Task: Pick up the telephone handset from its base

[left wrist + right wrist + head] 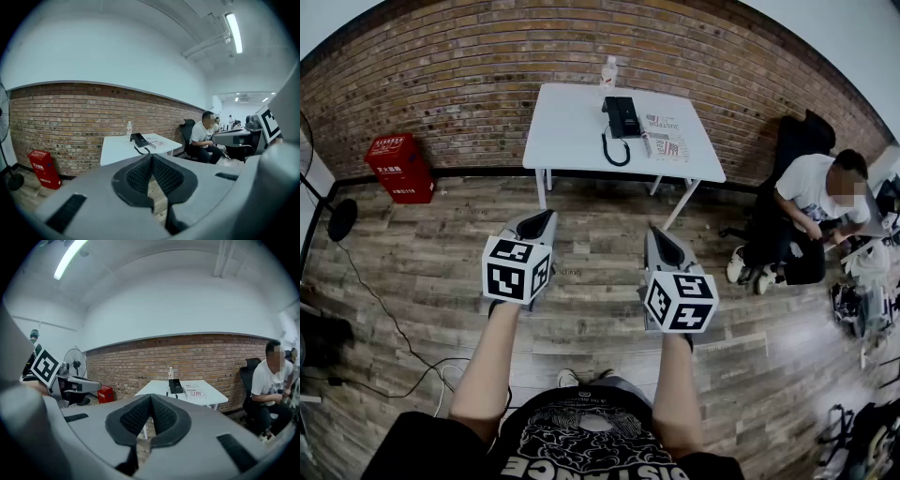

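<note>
A black telephone (pixel 622 117) with its handset on the base sits on a white table (pixel 567 131) against the brick wall, its coiled cord (pixel 614 152) looping toward the front edge. Both grippers are held over the wooden floor, well short of the table. My left gripper (pixel 542 219) and right gripper (pixel 660 236) point toward it, each with jaws together and nothing between them. In the left gripper view the telephone (pixel 139 139) shows above the shut left gripper (pixel 151 157). The right gripper view has the telephone (pixel 176 386) beyond the shut right gripper (pixel 151 397).
A clear bottle (pixel 609 70) and printed papers (pixel 667 145) share the table. A red box (pixel 398 167) stands left by the wall, a floor fan (pixel 337 220) further left. A person (pixel 811 202) sits on a chair at the right. Cables (pixel 403 347) cross the floor.
</note>
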A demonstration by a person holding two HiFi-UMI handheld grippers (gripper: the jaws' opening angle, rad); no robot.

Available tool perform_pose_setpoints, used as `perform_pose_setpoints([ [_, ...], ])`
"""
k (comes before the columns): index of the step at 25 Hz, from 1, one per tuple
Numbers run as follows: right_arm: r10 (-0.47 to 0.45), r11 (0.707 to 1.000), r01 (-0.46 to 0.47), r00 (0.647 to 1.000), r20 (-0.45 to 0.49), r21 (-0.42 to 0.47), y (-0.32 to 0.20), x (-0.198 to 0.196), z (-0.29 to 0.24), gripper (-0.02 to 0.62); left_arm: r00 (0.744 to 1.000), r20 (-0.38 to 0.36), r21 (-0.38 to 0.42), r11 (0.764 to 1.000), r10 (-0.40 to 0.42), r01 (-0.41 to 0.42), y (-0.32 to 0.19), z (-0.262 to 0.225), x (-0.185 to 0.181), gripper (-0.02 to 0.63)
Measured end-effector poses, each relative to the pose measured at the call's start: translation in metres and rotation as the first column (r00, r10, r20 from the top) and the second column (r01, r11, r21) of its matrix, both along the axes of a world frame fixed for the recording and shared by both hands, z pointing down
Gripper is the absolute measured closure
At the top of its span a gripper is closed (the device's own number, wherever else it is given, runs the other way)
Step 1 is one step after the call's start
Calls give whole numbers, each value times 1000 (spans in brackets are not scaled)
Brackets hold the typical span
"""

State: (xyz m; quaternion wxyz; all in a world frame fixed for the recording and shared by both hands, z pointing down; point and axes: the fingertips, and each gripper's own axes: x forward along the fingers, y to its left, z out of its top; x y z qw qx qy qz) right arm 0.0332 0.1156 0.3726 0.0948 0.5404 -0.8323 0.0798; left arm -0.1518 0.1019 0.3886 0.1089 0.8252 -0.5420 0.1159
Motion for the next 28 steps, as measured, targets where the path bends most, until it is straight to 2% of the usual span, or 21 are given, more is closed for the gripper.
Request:
perform_pose_setpoints([
  [15, -7, 1000, 7, 1000, 1, 1, -57, 21, 13, 594, 1000, -30, -12, 1000, 9, -10, -67, 16, 25, 598],
  [28, -47, 999, 47, 999, 13, -20, -176, 47, 28, 594, 999, -34, -18, 1000, -9, 8, -184, 28, 57, 592],
])
